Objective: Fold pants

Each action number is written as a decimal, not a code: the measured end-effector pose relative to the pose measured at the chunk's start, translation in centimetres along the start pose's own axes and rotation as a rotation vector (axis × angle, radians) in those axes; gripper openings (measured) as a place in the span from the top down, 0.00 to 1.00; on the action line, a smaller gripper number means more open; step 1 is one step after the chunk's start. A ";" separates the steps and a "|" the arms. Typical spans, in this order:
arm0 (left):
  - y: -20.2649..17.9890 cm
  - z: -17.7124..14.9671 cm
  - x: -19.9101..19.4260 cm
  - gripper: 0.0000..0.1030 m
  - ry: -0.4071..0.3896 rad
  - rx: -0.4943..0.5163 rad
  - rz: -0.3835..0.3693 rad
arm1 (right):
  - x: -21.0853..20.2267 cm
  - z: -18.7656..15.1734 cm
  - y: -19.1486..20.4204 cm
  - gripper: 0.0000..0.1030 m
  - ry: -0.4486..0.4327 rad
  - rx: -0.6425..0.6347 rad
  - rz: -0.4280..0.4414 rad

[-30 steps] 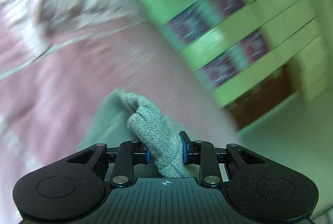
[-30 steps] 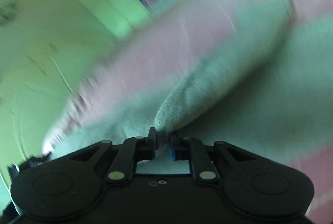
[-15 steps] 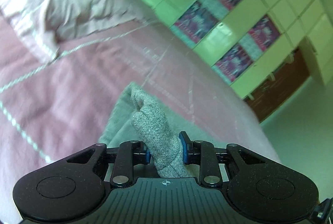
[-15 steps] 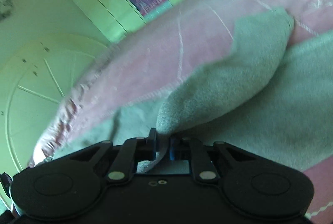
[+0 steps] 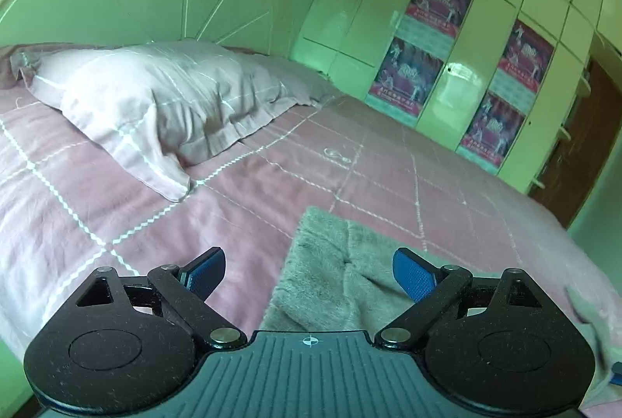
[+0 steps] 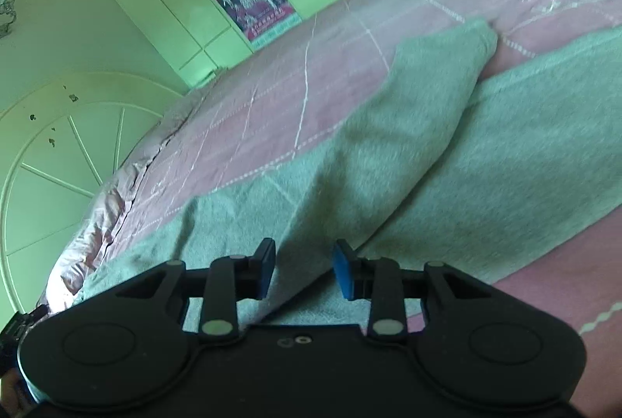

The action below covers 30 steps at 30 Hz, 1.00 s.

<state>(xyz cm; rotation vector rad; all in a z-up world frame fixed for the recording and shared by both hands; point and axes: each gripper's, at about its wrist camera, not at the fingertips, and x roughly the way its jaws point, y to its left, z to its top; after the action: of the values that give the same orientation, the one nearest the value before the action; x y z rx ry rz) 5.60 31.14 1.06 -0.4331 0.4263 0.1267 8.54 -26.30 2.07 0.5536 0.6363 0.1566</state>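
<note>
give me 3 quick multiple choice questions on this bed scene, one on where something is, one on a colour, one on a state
1. Where do the grey pants lie?
A. on the pink bedspread
B. on the pillow
C. on the floor

2. What colour are the gripper pads?
A. red
B. blue
C. white

3. How does the left gripper stand?
A. clamped on the pants
C. holding the pillow
B. open, gripping nothing

Key: 1 A, grey cloth spreads over the pink bedspread, apart from the pillow. 2 B, the pads are blue. 3 B, the left gripper is opening wide, pads off the cloth.

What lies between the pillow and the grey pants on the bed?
Only bare pink bedspread lies between pillow and grey pants, shown in the left wrist view.
</note>
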 end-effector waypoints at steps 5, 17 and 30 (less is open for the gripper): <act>0.6 -0.9 2.2 0.70 0.156 -0.105 0.005 | -0.1 0.4 -1.0 0.75 -0.009 0.033 -0.008; 0.8 -1.3 2.8 0.28 0.163 -0.189 0.077 | 0.9 -0.3 -0.7 0.66 0.050 0.018 0.016; 0.7 -0.5 6.0 0.90 0.185 -0.094 0.021 | 3.4 -0.4 -0.7 0.77 0.108 0.033 -0.004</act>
<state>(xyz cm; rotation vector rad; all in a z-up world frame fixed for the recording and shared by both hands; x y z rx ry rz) 10.68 31.75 -2.18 -0.5353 0.6085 0.1280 10.95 -25.68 -0.35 0.5782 0.7465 0.1737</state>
